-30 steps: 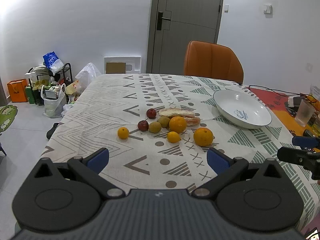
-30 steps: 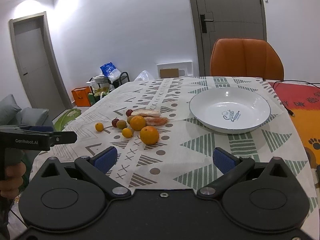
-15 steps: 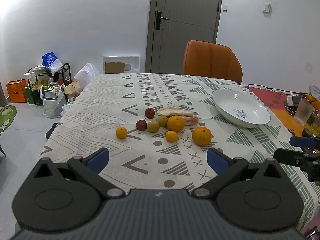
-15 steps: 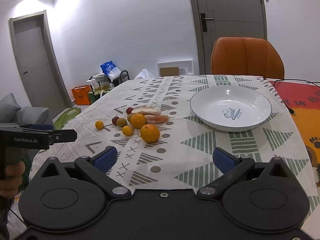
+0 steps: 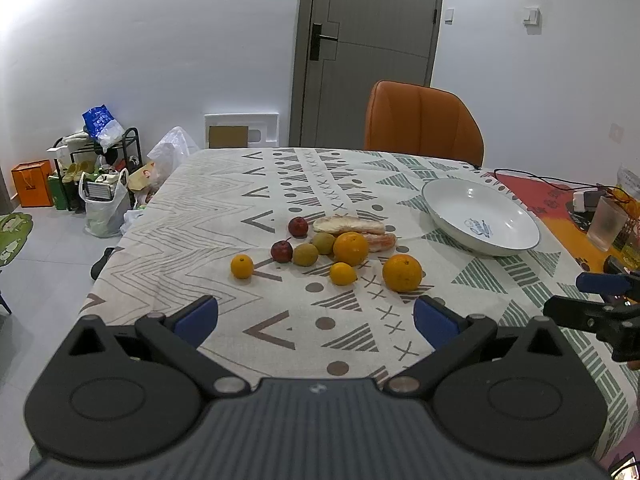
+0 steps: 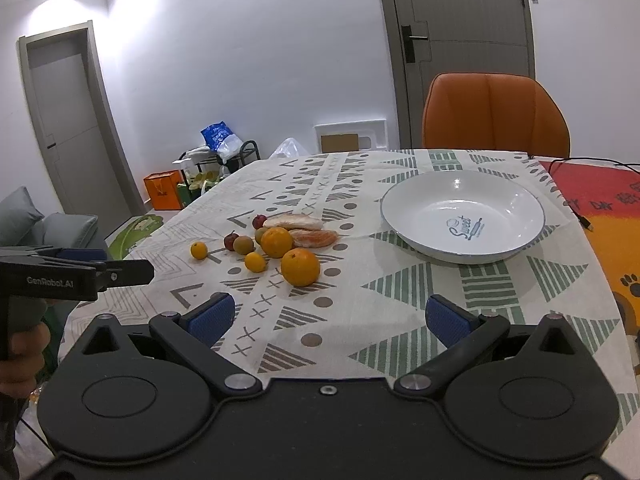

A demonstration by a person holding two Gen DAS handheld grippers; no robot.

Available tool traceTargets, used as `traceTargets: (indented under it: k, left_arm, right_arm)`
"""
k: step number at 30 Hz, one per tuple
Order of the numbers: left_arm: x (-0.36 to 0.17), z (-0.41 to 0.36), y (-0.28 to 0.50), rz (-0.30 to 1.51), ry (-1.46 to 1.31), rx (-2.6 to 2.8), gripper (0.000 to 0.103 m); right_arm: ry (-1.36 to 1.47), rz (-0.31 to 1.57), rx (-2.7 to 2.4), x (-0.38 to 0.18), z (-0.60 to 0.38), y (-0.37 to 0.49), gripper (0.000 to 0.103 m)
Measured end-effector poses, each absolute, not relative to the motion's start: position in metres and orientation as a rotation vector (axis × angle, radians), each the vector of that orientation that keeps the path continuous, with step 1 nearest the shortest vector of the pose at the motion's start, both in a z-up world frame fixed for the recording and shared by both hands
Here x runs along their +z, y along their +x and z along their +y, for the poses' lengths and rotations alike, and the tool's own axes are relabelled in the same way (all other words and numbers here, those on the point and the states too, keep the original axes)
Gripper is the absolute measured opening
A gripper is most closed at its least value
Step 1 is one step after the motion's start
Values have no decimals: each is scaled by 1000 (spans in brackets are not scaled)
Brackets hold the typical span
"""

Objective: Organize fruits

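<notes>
A cluster of fruit lies mid-table: two large oranges [image 5: 402, 273] [image 5: 351, 248], two small oranges [image 5: 242, 266] [image 5: 343, 273], two dark red plums [image 5: 298, 227] [image 5: 281, 251], two brownish-green kiwis [image 5: 305, 254] and peeled pomelo segments [image 5: 349, 225]. An empty white plate [image 5: 480, 216] sits to their right, also seen as the plate [image 6: 463, 216] in the right wrist view. My left gripper [image 5: 316, 318] is open near the table's front edge, short of the fruit. My right gripper [image 6: 328, 316] is open too, with the nearest orange [image 6: 300, 267] just ahead of its left finger.
An orange chair [image 5: 422, 124] stands at the far side. A glass [image 5: 607, 224] and cables lie on the red-orange mat at the right. Bags and a shoe rack [image 5: 96, 168] clutter the floor at the left. A hand [image 6: 20, 356] holds the left gripper's handle.
Both grippers have drifted slightly, shifting the fruit and plate a little in view. Neither has closed or touched anything.
</notes>
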State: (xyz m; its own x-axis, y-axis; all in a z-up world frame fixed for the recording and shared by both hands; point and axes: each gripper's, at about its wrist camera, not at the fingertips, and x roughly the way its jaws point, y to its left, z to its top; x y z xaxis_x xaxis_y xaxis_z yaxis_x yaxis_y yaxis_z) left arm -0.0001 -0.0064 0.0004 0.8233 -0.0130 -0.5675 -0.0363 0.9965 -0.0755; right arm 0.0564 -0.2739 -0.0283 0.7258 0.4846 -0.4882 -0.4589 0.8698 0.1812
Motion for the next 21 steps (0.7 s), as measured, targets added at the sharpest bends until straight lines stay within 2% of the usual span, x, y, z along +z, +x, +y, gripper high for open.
traceTargets:
  k: [21]
  left_arm:
    - [-1,-6,1,593,-57,-9,103]
  right_arm:
    - [48,557,519,-32,-274,61,103]
